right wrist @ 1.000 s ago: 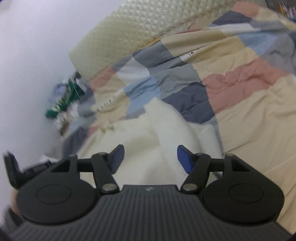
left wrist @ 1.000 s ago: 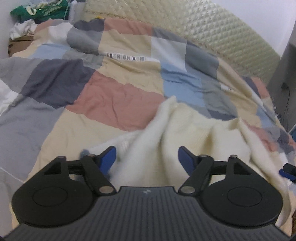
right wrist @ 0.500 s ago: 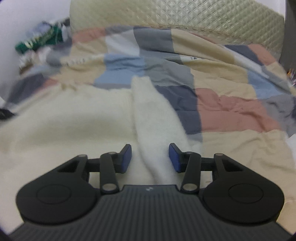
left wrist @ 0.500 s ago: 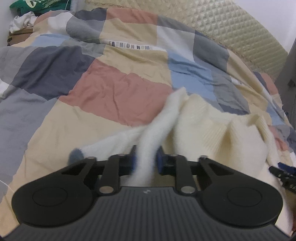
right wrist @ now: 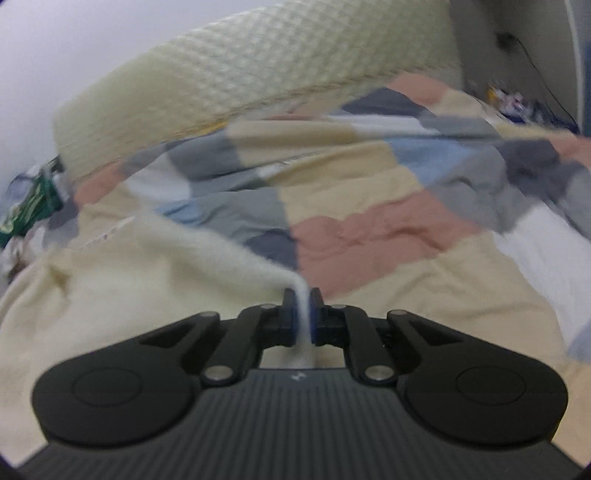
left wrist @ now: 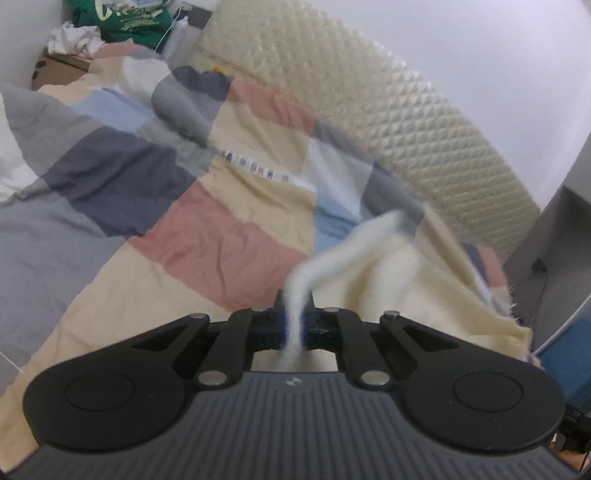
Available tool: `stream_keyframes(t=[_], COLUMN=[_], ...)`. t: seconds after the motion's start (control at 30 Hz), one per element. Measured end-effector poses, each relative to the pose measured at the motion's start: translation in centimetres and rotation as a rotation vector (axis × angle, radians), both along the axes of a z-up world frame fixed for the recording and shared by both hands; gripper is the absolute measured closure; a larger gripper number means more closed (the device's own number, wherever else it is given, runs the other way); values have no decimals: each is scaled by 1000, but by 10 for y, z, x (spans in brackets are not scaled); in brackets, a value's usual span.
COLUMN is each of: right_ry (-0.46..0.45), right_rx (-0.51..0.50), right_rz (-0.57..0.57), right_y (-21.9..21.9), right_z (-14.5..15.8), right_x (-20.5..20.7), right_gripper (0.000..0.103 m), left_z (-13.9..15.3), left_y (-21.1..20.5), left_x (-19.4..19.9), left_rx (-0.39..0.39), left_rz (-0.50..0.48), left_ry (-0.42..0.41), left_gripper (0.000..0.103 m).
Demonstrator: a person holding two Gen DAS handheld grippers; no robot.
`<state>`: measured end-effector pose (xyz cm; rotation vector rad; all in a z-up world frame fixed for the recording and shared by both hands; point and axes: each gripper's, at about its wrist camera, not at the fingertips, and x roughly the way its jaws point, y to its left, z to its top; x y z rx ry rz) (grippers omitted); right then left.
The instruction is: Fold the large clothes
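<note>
A cream knitted garment [left wrist: 399,273] lies on the patchwork bedspread [left wrist: 207,236]. In the left wrist view my left gripper [left wrist: 294,314] is shut on a fuzzy white edge of it, which rises in a band toward the upper right. In the right wrist view the same cream garment [right wrist: 122,280] spreads to the left, and my right gripper [right wrist: 303,314] is shut on another pinched white edge. The cloth between the two grips is partly lifted off the bed; both views are blurred.
A quilted cream headboard [left wrist: 406,122] runs along the far side of the bed. A pile of green and white clothes [left wrist: 122,18] sits on a cardboard box [left wrist: 55,70] at the far left corner. A dark cabinet [left wrist: 546,254] stands beside the bed at right.
Both grippers went from wide open over the garment to shut on its fuzzy edge. Both have since swung and lifted the pinched cloth, so the bed and headboard have shifted in view.
</note>
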<state>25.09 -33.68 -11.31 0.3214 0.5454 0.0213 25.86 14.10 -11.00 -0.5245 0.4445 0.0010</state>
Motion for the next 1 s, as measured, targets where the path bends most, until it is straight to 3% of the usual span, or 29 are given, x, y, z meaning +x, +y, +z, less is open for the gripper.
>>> stream_keyframes(t=[0.1, 0.23, 0.33, 0.47, 0.57, 0.63, 0.7, 0.77, 1.0], right_ry=[83, 128, 138, 121, 91, 72, 40, 13, -75], right_rx=[54, 73, 54, 32, 18, 24, 21, 19, -23], right_rz=[-16, -1, 13, 24, 28, 31, 46, 59, 135], right_y=[-9, -6, -2, 1, 5, 6, 8, 10, 30], right_z=[-26, -43, -47, -42, -27, -17, -7, 2, 36], right_x=[11, 19, 21, 14, 3, -5, -19, -33, -75], right_gripper=[94, 94, 94, 91, 91, 87, 65, 55, 55], left_z=[-14, -39, -47, -39, -28, -19, -8, 6, 39], left_y=[-3, 4, 5, -1, -12, -18, -22, -27, -75], left_x=[13, 31, 34, 32, 24, 18, 7, -8, -58], left_rx=[55, 40, 38, 64, 139, 178, 185, 187, 231], left_rz=[18, 36, 32, 6, 2, 7, 24, 26, -82], left_ry=[88, 217, 233, 213, 199, 186, 151, 103, 4], left_gripper=[96, 95, 95, 95, 90, 78, 68, 66, 64])
